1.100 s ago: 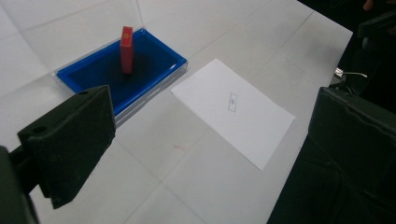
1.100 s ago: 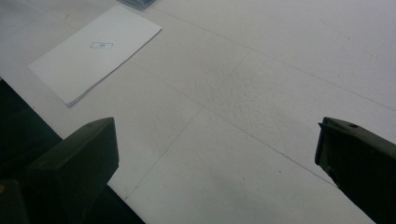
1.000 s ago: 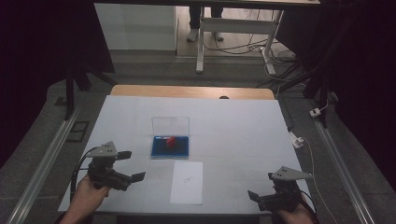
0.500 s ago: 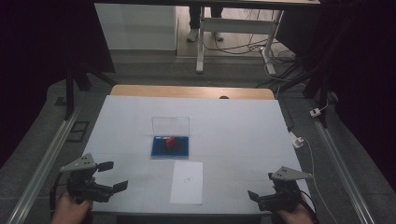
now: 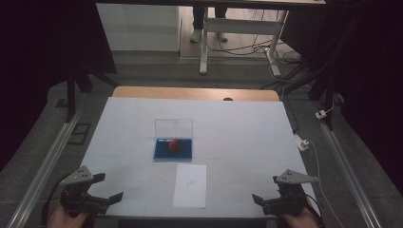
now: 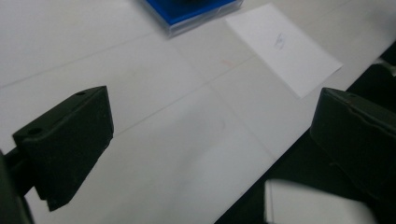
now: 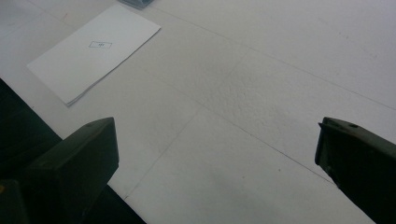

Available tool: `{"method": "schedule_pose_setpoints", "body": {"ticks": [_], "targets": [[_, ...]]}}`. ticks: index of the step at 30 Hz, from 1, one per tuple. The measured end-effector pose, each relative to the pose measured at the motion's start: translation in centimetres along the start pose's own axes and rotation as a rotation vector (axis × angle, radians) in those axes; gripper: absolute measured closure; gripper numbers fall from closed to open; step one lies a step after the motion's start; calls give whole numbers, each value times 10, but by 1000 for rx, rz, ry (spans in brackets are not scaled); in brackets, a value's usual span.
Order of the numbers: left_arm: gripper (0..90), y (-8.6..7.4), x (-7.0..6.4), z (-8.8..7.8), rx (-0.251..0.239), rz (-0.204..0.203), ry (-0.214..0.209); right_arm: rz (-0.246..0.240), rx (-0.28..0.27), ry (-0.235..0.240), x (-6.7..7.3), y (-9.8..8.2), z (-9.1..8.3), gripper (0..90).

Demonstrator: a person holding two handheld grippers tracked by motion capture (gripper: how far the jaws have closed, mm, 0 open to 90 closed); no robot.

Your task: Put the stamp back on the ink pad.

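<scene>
Both tools sit at the near edge of the white table (image 5: 237, 123), well short of everything on it, so by the look of it no handling has begun. The left gripper (image 5: 107, 199) hovers at the near left corner with its jaws spread wide and nothing between them; in the left gripper view its two black jaws stand far apart over bare tabletop. The right gripper (image 5: 260, 202) hangs at the near right corner, likewise spread and empty, and the right gripper view shows the same wide gap above the white surface.

The blue case (image 5: 173, 149) serves as the landmark. It lies flat near the middle of the table, with its clear lid (image 5: 173, 127) standing upright along its far edge, so the case is already open. A small red object (image 5: 174, 144) rests inside on the blue base; what exactly it is cannot be told at this size. Just on the near side of the case lies a white sheet of paper (image 5: 190, 185) with a small printed mark at its centre, close to the case but apart from it. The left gripper is well to the near left of the case, the right gripper well to its near right.

Judging from this layout, everything is left to do: reaching in to the case, pinching the red object, and moving it, perhaps onto the sheet.
</scene>
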State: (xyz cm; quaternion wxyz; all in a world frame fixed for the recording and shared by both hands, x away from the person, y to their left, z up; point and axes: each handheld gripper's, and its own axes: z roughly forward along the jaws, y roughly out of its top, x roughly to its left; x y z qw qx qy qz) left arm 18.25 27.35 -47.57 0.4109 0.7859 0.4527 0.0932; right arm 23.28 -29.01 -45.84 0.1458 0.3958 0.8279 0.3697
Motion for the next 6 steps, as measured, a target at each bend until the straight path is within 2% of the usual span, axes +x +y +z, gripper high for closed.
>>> {"method": "schedule_pose_setpoints", "body": {"ticks": [3, 6], "targets": [[0, 0, 0, 1, 15, -9, 18, -3, 3, 0, 0, 0, 0, 0], [0, 1, 1, 1, 12, -18, 15, -2, 3, -2, 0, -1, 0, 0]]}}
